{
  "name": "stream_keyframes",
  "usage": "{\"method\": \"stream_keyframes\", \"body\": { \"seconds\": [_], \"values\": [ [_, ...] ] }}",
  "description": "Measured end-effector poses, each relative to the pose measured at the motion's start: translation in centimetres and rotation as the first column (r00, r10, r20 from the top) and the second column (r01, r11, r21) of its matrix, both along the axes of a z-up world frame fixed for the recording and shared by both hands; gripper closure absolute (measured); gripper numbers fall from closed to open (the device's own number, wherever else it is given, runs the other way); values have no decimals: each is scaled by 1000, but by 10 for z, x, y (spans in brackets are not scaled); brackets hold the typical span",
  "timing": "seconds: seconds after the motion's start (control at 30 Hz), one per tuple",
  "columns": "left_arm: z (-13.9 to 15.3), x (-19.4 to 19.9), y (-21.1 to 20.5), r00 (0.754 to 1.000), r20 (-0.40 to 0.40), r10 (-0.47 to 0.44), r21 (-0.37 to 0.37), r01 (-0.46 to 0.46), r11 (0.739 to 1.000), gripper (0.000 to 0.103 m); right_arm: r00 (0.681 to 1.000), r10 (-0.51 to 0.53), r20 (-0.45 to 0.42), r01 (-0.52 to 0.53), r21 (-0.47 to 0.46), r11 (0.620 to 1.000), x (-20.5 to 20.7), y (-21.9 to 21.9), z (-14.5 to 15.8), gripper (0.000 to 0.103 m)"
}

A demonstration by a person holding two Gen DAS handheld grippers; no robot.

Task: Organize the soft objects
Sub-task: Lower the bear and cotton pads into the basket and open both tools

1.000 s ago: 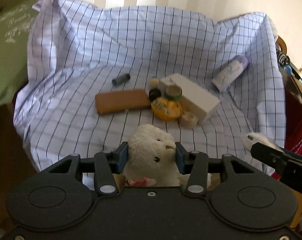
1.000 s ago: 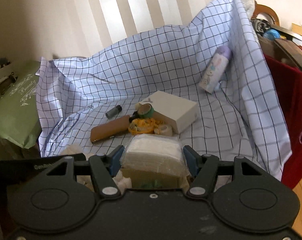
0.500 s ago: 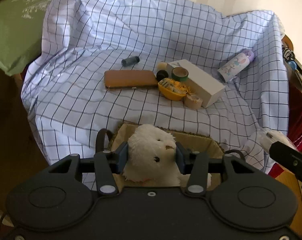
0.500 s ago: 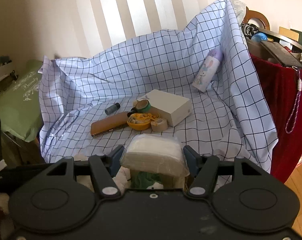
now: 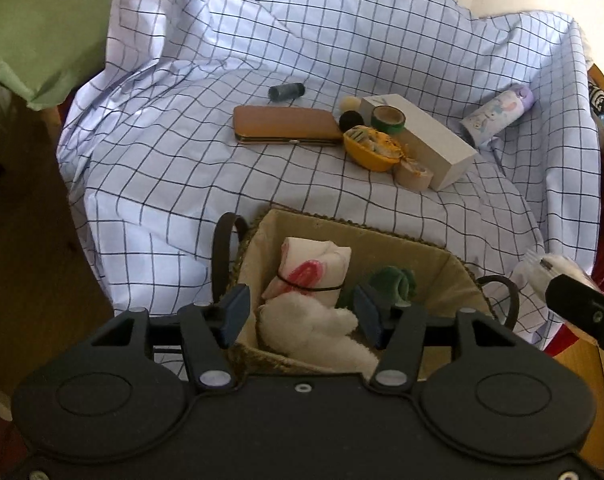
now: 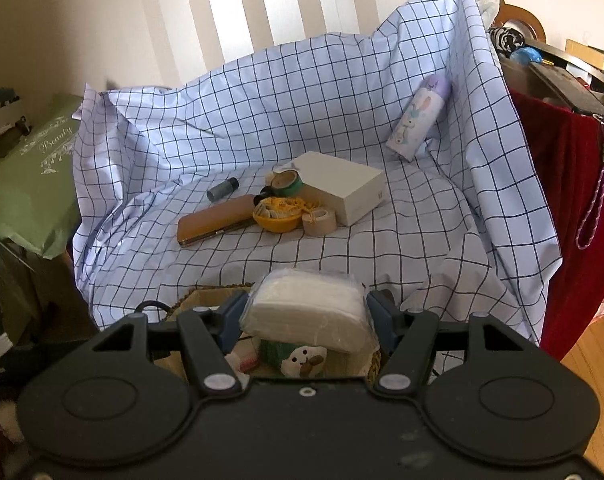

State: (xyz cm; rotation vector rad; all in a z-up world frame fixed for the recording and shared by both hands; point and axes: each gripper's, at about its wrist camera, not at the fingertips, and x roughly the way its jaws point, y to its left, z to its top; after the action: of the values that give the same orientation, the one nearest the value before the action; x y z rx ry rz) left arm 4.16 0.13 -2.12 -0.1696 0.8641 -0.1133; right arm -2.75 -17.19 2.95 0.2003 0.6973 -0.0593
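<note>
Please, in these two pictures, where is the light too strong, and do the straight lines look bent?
Left wrist view: sunlight washes out the checked cloth at left; its grid bows near the edges.
Right wrist view: the bright striped wall is overexposed, the corners darken, and the cloth's lines curve.

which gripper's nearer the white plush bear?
Left. The left gripper is open right above the white plush bear in the basket; the right gripper holds a tissue pack off to the side.

Checked cloth point(image 5: 149, 168) under wallet point(image 5: 285, 125), box point(image 5: 426, 142)
</note>
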Motion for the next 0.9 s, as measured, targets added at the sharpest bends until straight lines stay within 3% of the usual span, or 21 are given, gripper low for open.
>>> {"method": "stream_keyframes", "body": {
  "seconds": [0.1, 0.6, 0.9],
  "values": [
    [0, -4, 1, 1000, 9, 17, 5, -17, 1000, 37, 1000, 2, -10, -2, -4, 1000, 1, 1, -2, 39],
    [0, -13, -4, 999, 40, 12, 69, -14, 997, 37, 999, 6, -43, -6, -14, 1000, 10, 5, -11, 38],
    [-2, -14, -5, 999, 33, 4, 74, -7, 997, 37, 999, 4, -44, -5, -5, 1000, 12, 5, -12, 32]
  ]
}}
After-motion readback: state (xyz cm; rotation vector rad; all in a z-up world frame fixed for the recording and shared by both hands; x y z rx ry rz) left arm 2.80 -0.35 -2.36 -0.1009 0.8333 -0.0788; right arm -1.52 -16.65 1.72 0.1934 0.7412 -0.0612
